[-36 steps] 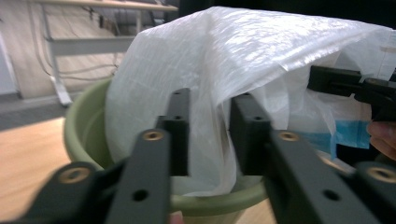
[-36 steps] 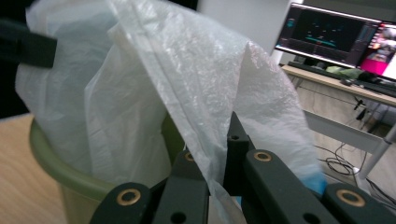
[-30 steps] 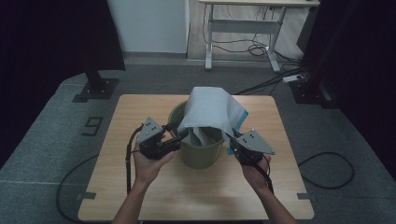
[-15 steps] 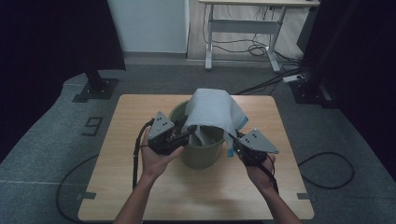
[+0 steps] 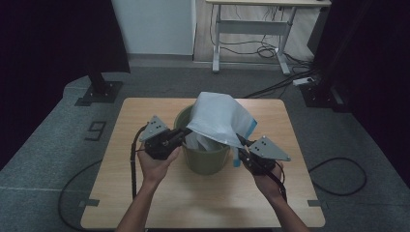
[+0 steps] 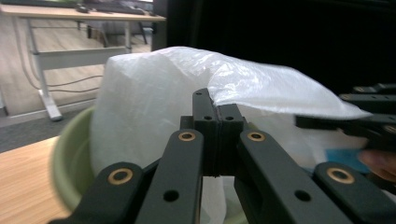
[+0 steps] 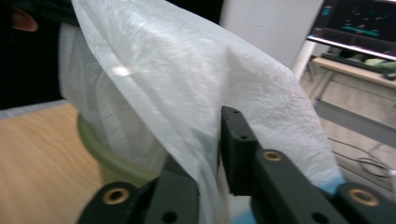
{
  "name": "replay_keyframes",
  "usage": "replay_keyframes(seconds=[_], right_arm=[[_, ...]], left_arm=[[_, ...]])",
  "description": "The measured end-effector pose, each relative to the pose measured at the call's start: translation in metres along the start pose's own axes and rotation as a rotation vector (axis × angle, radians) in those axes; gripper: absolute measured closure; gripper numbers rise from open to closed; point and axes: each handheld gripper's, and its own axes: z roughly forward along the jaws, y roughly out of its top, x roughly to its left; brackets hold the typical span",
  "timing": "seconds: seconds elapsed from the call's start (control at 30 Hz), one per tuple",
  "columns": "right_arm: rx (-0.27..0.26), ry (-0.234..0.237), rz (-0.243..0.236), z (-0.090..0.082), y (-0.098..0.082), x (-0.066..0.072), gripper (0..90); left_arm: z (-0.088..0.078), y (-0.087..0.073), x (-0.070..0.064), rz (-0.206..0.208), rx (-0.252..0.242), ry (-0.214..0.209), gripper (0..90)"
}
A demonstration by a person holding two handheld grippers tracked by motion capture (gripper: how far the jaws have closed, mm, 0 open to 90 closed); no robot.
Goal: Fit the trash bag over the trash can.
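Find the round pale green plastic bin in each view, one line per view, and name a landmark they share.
High view: round pale green plastic bin at table centre, between the grippers.
Left gripper view: green rim at lower left, beside the jaws.
Right gripper view: rim at lower left, under the bag.
Shared landmark: white plastic bag draped over the bin.

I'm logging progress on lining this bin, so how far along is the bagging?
Done: the white bag already sits partly inside the green bin on the table. In hand: the left claw has just closed on the bag's edge; the right claw has the film between its jaws, which have just been opening. Left: the bag billows above the rim and is not folded over it.
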Motion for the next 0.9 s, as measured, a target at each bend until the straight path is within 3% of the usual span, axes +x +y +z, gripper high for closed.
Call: replay_keyframes(seconds=[0.17, 0.27, 0.4, 0.6, 0.63, 0.9], right_arm=[[-0.045, 0.080, -0.026, -0.008, -0.011, 0.007, 51.5], [-0.056, 0.112, -0.006, -0.013, -0.015, 0.006, 48.4], [-0.030, 0.073, -0.025, -0.024, -0.020, 0.001, 46.0], [0.021, 0.035, 0.013, -0.033, -0.032, -0.018, 44.6], [0.039, 0.024, 0.033, -0.035, -0.039, -0.027, 44.2], [0.075, -0.020, 0.091, -0.028, -0.059, -0.050, 41.1]], left_arm=[[-0.010, -0.007, 0.016, -0.031, -0.010, 0.028, 89.5], [-0.013, -0.010, 0.021, -0.039, -0.007, 0.032, 89.5], [-0.017, -0.015, 0.028, -0.061, -0.006, 0.043, 89.5], [-0.020, -0.017, 0.033, -0.068, -0.001, 0.059, 89.5], [-0.021, -0.017, 0.035, -0.072, -0.001, 0.061, 89.5], [-0.031, -0.021, 0.053, -0.101, 0.004, 0.096, 89.5]])
